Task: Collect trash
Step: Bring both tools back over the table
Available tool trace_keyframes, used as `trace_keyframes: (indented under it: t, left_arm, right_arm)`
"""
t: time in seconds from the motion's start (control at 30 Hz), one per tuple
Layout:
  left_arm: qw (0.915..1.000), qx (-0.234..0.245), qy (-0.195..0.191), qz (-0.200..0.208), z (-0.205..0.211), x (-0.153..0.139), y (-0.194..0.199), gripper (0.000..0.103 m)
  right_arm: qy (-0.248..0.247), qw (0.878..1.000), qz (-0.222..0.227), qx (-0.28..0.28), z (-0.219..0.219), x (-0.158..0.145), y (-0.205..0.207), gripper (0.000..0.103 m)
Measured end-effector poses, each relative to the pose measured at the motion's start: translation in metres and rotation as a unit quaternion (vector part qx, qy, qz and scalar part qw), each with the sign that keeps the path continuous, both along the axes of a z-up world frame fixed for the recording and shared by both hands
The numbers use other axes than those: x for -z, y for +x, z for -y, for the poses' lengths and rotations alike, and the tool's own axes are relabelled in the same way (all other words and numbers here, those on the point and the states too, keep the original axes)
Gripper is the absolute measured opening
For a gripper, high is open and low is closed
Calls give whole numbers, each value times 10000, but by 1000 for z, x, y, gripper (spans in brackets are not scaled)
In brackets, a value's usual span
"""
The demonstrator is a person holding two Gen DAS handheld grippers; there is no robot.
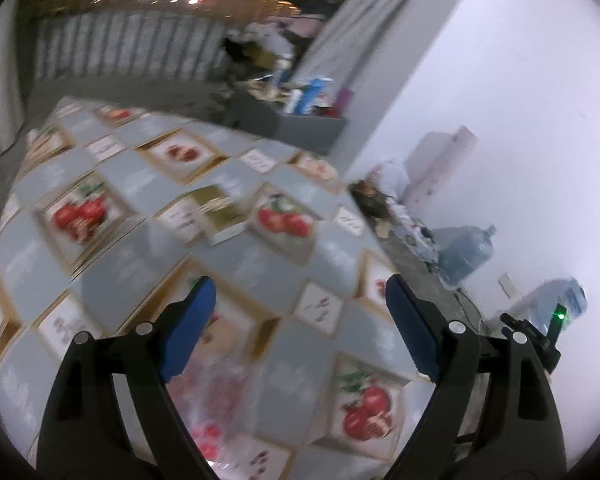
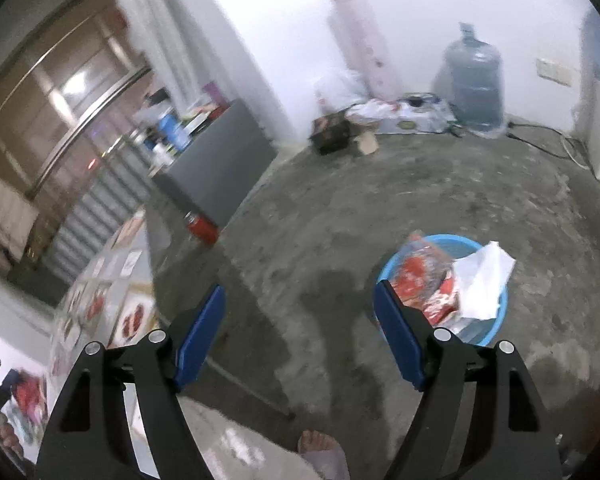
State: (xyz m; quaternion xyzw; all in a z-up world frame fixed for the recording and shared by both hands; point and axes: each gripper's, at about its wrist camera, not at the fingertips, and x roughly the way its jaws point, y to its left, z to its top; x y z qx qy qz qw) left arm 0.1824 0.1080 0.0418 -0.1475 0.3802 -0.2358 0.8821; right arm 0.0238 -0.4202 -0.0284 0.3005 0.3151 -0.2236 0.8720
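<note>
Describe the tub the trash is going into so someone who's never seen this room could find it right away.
Look at the bare concrete floor in the right wrist view, away from the white wall where the big water jug stands. Alone on the open floor sits a round, light blue plastic tub. It is the only blue basin there, stuffed with red printed wrappers and crumpled white paper.

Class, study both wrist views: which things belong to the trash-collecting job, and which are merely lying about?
Job:
blue basin
red wrapper
white paper
clear wrapper on table
left gripper
right gripper

Lying about:
water jug
pink roll
grey cabinet
red can
</note>
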Motion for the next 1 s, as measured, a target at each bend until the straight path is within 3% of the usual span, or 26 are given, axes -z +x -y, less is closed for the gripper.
trace_keyframes:
  t: [0.2,0.37,0.67,0.77,1.0]
  left_arm:
    - [9989,-468,42,-61,-42,16,-23,83]
    - [9987,-390,232,-216,-48,35,-42,84]
    - [9934,72,1030,-503,-8,89,-73,87]
    - [9867,223,1566,-369,8,101,-81,87]
    - [9766,459,2087,-239,15,121,-94,86]
  right_arm:
    - [-127,9973,-75,-725,-54,-17,23,75]
    - [-306,9915,-118,-1255,-90,-27,37,75]
    - [-38,9793,-331,-1995,-152,-15,60,75]
    - [-123,9737,-448,-2231,-171,-12,68,75]
    - [-104,9700,-450,-2386,-185,-12,76,75]
